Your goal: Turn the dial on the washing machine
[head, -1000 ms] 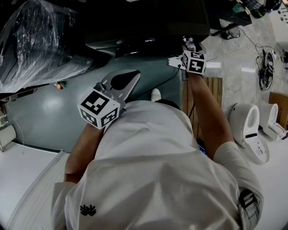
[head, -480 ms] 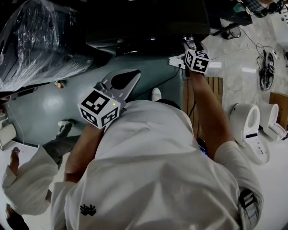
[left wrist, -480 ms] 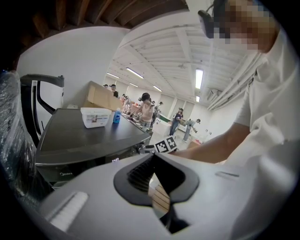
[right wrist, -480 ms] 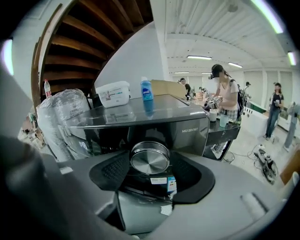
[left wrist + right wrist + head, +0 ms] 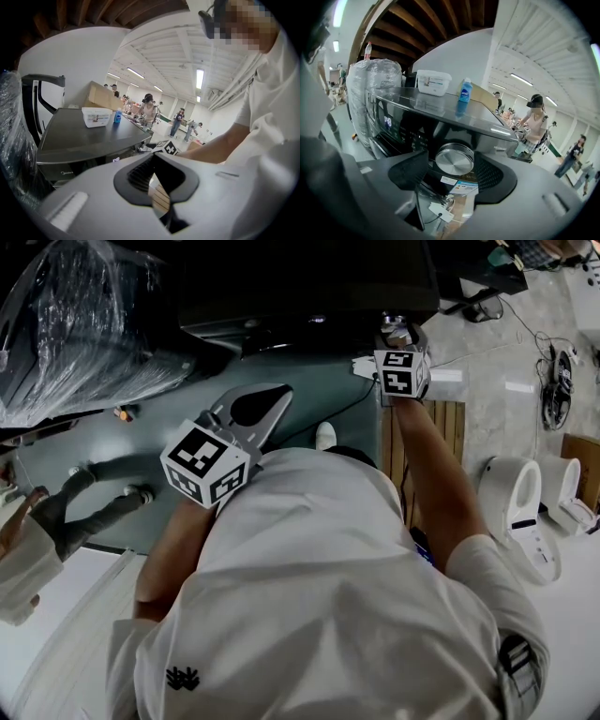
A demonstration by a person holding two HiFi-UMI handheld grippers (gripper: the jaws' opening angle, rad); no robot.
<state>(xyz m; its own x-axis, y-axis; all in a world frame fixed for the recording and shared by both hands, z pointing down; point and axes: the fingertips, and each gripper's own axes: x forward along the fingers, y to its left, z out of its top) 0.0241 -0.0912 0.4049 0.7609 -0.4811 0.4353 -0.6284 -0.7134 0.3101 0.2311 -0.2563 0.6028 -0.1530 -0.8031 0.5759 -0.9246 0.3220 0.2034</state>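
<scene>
The dark washing machine (image 5: 309,287) fills the top of the head view. Its round silver dial (image 5: 454,160) sits on the front panel, beside a lit display (image 5: 387,121). My right gripper (image 5: 453,165) reaches forward to that panel, and its two ribbed jaws press on the dial's left and right edges. In the head view the right gripper (image 5: 397,334) is at the machine's right front corner, and the dial itself is hidden there. My left gripper (image 5: 279,392) hangs back near my chest. The left gripper (image 5: 153,157) is shut with nothing in it.
A white box (image 5: 433,82) and a blue bottle (image 5: 464,90) stand on the machine's top. A plastic-wrapped appliance (image 5: 84,324) is at the left. A person (image 5: 37,531) walks on the floor at far left. White units (image 5: 511,493) and cables (image 5: 553,381) lie to the right.
The right gripper's marker cube has rolled while the jaws stayed at the dial. A person came into view at the left and walked on. The left gripper has barely moved.
</scene>
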